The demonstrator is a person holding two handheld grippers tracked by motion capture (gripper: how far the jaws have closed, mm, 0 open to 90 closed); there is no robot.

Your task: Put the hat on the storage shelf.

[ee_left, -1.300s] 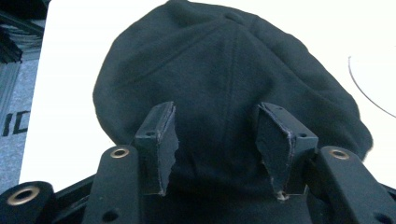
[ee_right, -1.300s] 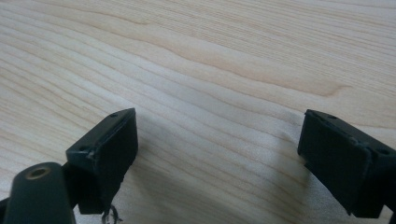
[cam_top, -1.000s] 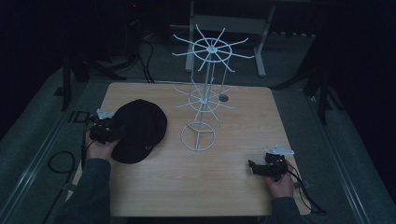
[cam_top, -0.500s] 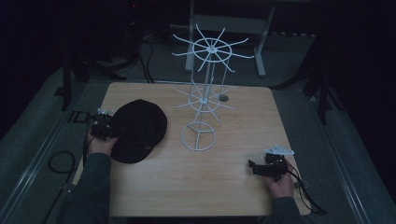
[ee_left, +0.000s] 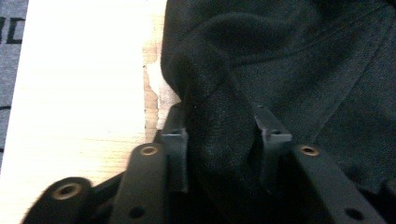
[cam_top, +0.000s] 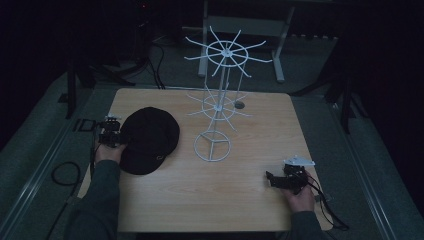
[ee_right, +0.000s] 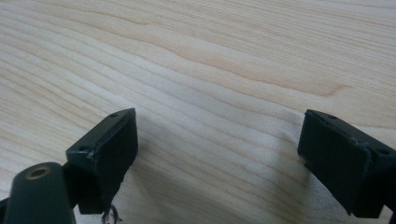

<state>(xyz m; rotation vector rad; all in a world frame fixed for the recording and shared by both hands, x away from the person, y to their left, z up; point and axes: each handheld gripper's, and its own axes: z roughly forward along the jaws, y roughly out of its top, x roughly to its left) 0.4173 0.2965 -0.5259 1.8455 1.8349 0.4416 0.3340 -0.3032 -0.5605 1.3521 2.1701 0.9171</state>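
Now the left gripper point(ee_left: 224, 140) has just been closing and pinches a fold of the black cap point(cam_top: 149, 140), lying left of the white rack point(cam_top: 217, 107). Right gripper point(ee_right: 219, 154) gapes, idle. Lifting and hanging remain.

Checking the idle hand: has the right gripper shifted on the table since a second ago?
No. The right gripper sits at the same spot near the table's front right corner.
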